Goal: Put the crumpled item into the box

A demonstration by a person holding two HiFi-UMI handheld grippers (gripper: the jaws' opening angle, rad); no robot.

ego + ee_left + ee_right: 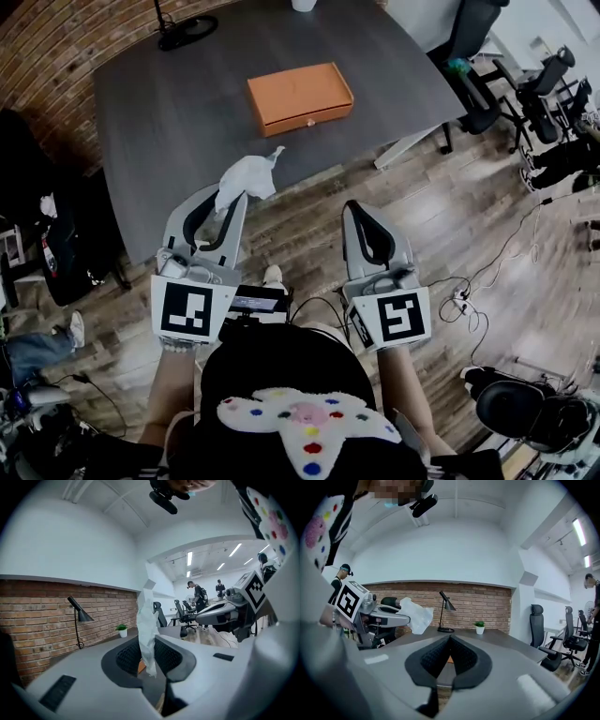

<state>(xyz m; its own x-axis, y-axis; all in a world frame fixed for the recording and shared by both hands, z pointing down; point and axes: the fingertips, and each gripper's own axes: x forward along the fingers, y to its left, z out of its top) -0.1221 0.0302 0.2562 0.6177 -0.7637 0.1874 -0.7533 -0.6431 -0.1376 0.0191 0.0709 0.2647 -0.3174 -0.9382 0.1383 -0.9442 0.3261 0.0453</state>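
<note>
We see a dark grey table (169, 112) on a wooden plank floor (422, 211), its far side near a red brick wall (42, 620). A black desk lamp (446, 603) with a slanted shade stands at the table's far edge by that wall, and a little way along from it sits a small green plant in a white pot (479, 627). Black office chairs (478, 66) crowd beyond the table's right end (several, pushed close together), and thin cables (487, 272) trail over the floor near them. In the left gripper view we make out two people (199, 592) standing far back under strip ceiling lights (190, 558).
</note>
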